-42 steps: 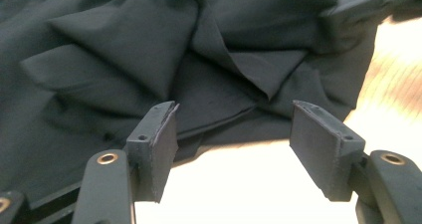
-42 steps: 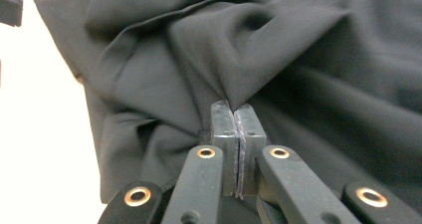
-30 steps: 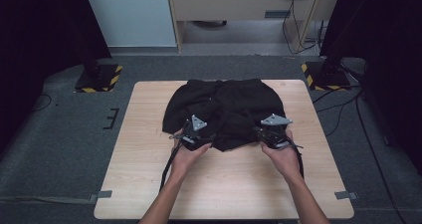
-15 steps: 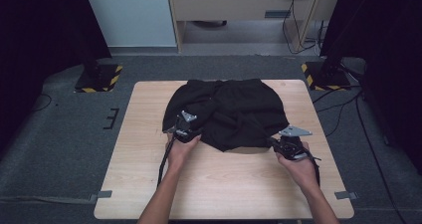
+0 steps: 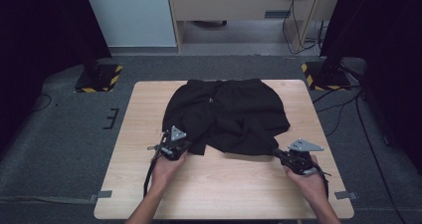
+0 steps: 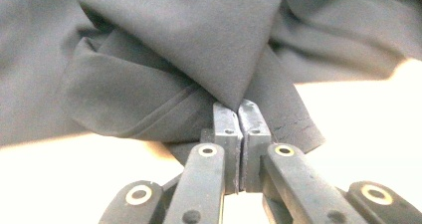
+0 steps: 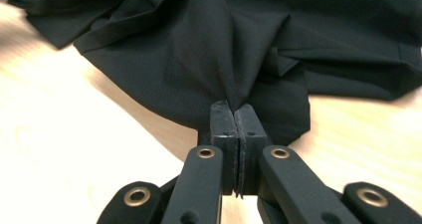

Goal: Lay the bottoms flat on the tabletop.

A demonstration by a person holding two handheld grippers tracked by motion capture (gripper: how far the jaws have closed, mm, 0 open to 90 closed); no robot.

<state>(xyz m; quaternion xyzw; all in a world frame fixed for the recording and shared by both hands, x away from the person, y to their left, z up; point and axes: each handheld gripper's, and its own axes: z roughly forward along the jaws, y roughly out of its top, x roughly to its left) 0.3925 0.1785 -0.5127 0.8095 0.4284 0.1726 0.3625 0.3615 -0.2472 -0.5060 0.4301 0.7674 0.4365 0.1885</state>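
The black shorts lie rumpled on the far half of the counter, waistband toward the far edge, the two leg hems toward the person. Each near corner is pinched by a hand-held gripper and pulled outward and toward the person.

In the left gripper view, the left hand-held gripper has its jaws pressed together on a fold of the cloth; the fabric rises from the tips as a tight peak, with a hem flap lying loose just beside the jaws on the wood. In the right gripper view, the right hand-held gripper is likewise clamped on a bunched ridge of cloth, with folds fanning away from the tips. In the high view the left gripper sits at the near left hem and the right gripper well out at the near right corner.

Risks, as I judge them:
- Both bites look shallow, taken only at the tips. A sharp pull could slide the thin cloth out, most likely on the right, where the fabric is stretched farther.
- Each jaw may hold several layers. Lifting or spreading then drags a hidden fold along, and the shorts stay creased instead of flat.
- Uneven pulling would skew the shorts or drag them toward the near edge.
- Low gripper tips could scrape the counter or trap the loose hem flap.
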